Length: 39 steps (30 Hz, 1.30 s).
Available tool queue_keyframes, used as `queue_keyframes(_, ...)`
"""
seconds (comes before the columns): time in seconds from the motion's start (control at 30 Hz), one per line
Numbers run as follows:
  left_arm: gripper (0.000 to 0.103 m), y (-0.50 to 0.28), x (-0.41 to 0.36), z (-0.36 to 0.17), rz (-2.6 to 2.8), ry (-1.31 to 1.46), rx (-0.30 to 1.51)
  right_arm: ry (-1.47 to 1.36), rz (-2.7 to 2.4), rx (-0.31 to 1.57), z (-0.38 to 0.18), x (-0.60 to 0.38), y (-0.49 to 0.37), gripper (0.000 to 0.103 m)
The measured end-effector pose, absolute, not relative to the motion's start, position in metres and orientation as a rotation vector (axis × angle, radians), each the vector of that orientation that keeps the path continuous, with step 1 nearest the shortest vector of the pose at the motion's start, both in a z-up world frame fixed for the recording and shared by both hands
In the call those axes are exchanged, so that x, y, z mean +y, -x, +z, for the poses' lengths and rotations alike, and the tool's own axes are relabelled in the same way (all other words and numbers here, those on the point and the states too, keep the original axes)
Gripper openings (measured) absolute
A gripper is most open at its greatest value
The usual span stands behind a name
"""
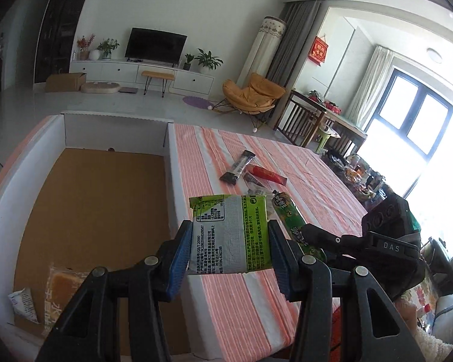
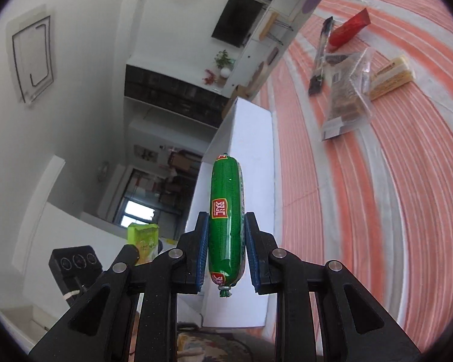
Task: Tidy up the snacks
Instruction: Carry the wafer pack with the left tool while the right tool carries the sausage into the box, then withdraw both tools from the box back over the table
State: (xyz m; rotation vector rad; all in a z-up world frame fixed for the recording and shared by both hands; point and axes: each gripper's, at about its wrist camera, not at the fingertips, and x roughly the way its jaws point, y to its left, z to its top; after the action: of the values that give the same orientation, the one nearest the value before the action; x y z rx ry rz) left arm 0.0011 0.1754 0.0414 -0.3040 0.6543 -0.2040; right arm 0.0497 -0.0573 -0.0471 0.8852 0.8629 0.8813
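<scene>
My left gripper (image 1: 229, 241) is shut on a green and silver snack packet (image 1: 231, 233), held above the striped table right beside the white box (image 1: 172, 181). The box has a brown cardboard floor with an orange packet (image 1: 60, 286) and a small white packet (image 1: 23, 303) inside. My right gripper (image 2: 226, 232) is shut on a green sausage (image 2: 226, 217), held upright near the white box (image 2: 244, 138); the view is rolled sideways. The right gripper also shows in the left wrist view (image 1: 317, 235). A black bar (image 1: 238, 167) and a red stick (image 1: 267, 174) lie on the table.
The table has an orange and white striped cloth (image 1: 286, 163). In the right wrist view, a black bar (image 2: 321, 57), a red stick (image 2: 348, 28), a clear brown snack bag (image 2: 345, 99) and a yellow packet (image 2: 391, 77) lie on it. Jars and clutter (image 1: 356, 175) stand at the table's far right.
</scene>
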Motion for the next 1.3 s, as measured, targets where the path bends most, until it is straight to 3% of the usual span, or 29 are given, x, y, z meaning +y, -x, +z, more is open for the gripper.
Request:
queue_keyframes(0.2, 0.049, -0.005, 0.257, 0.009, 0.072, 0.346, 0.712, -0.676, 1.025, 0.920, -0.011, 0.060, -0.051, 0.027)
queue_keyframes(0.27, 0.067, -0.010, 0.270, -0.009, 0.174, 0.315, 0.763, -0.568, 0.957, 0.926, -0.009, 0.081, -0.053, 0.042)
queue_keyframes(0.3, 0.073, -0.011, 0.275, -0.017, 0.208, 0.315, 0.778, -0.533, 0.928, 0.927, -0.011, 0.084, -0.053, 0.064)
queue_keyframes(0.33, 0.079, -0.009, 0.277, -0.022, 0.228, 0.325, 0.786, -0.508, 0.894, 0.916, -0.012, 0.083, -0.053, 0.069)
queue_keyframes(0.57, 0.088, -0.006, 0.228, -0.014, 0.077, 0.362, 0.752, -0.278, 0.539, 0.824, -0.041, -0.001, -0.052, 0.070)
queue_keyframes(0.67, 0.098, -0.011, 0.175, -0.002, -0.083, 0.340, 0.734, -0.184, 0.280, 0.829, -0.064, -0.050, -0.058, 0.070)
queue_keyframes(0.8, 0.101, -0.024, 0.087, -0.003, -0.303, 0.256, 0.770, -0.219, 0.023, 0.857, -0.093, -0.116, -0.061, 0.070)
queue_keyframes(0.97, 0.101, -0.057, -0.005, -0.044, -0.351, 0.129, 0.833, -0.361, -0.227, 0.921, -0.116, -0.168, -0.077, 0.070)
queue_keyframes(1.03, 0.101, -0.080, -0.027, -0.067, -0.288, 0.059, 0.856, -0.286, -0.296, 0.918, -0.114, -0.174, -0.087, 0.072)
queue_keyframes(1.17, 0.101, -0.118, -0.035, -0.110, -0.154, -0.040, 0.903, -0.144, -0.394, 0.964, -0.121, -0.190, -0.114, 0.080)
queue_keyframes(1.3, 0.101, -0.138, -0.025, -0.132, -0.080, -0.076, 0.923, -0.179, -0.431, 0.927, -0.124, -0.216, -0.127, 0.088)
